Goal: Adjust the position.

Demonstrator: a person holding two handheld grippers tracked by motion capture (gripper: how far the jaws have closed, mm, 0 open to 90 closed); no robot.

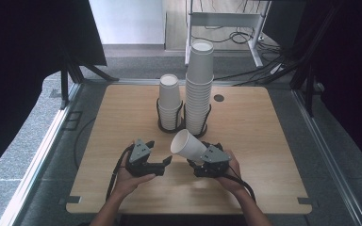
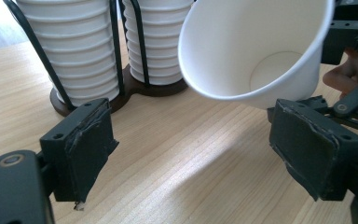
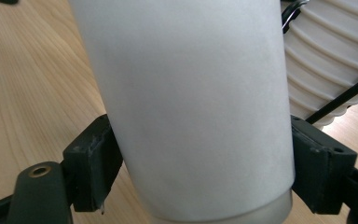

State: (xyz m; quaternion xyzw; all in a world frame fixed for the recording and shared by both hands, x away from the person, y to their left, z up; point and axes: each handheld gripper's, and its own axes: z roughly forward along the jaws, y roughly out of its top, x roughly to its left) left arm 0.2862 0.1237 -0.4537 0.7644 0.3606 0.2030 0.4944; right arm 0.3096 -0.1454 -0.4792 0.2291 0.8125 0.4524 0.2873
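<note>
Matt white paper cup (image 1: 188,145); smooth wooden table (image 1: 264,127).

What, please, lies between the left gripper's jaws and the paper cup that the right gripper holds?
Nothing: in the left gripper view, bare wooden table separates the left gripper from the tilted paper cup, which the right gripper clamps.
</note>
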